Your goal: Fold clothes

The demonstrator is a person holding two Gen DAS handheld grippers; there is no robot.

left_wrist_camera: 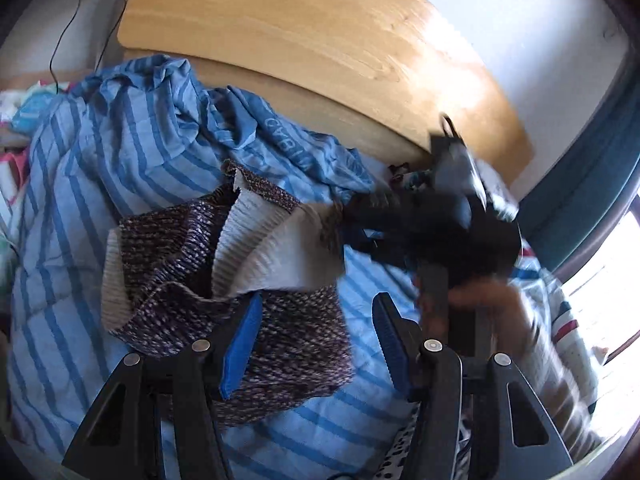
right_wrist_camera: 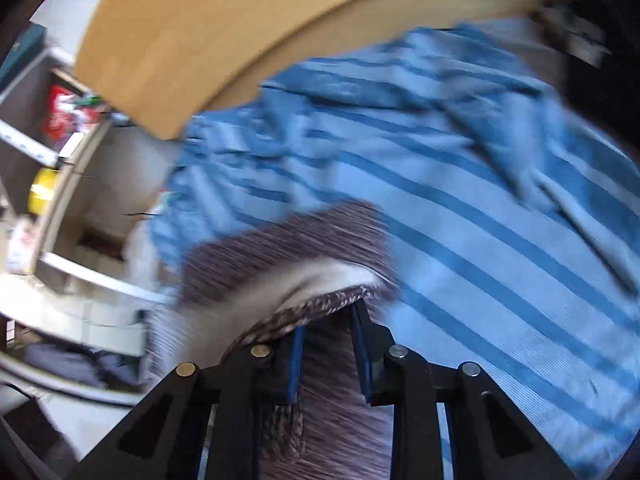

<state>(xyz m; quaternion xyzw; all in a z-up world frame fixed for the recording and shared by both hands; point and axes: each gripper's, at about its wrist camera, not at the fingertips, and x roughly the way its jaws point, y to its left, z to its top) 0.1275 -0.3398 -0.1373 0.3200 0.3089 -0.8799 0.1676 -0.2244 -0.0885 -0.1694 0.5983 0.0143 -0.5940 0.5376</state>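
A dark purple speckled knit sweater (left_wrist_camera: 168,256) with a pale ribbed lining hangs crumpled above the blue striped duvet (left_wrist_camera: 120,148). My left gripper (left_wrist_camera: 316,316) is open; its left blue pad (left_wrist_camera: 240,344) lies against the sweater, which it does not clamp. The right gripper shows as a blurred black shape (left_wrist_camera: 440,224) at the sweater's far corner. In the right wrist view my right gripper (right_wrist_camera: 328,320) is shut on the sweater (right_wrist_camera: 280,248), with the fabric bunched between the blue pads (right_wrist_camera: 296,360) and lifted above the duvet (right_wrist_camera: 480,200). That view is motion-blurred.
A wooden headboard (left_wrist_camera: 300,28) runs behind the bed. A person's hand (left_wrist_camera: 488,304) holds the right tool. Shelves with small items (right_wrist_camera: 60,128) stand left of the bed. A window (left_wrist_camera: 612,264) is at the right.
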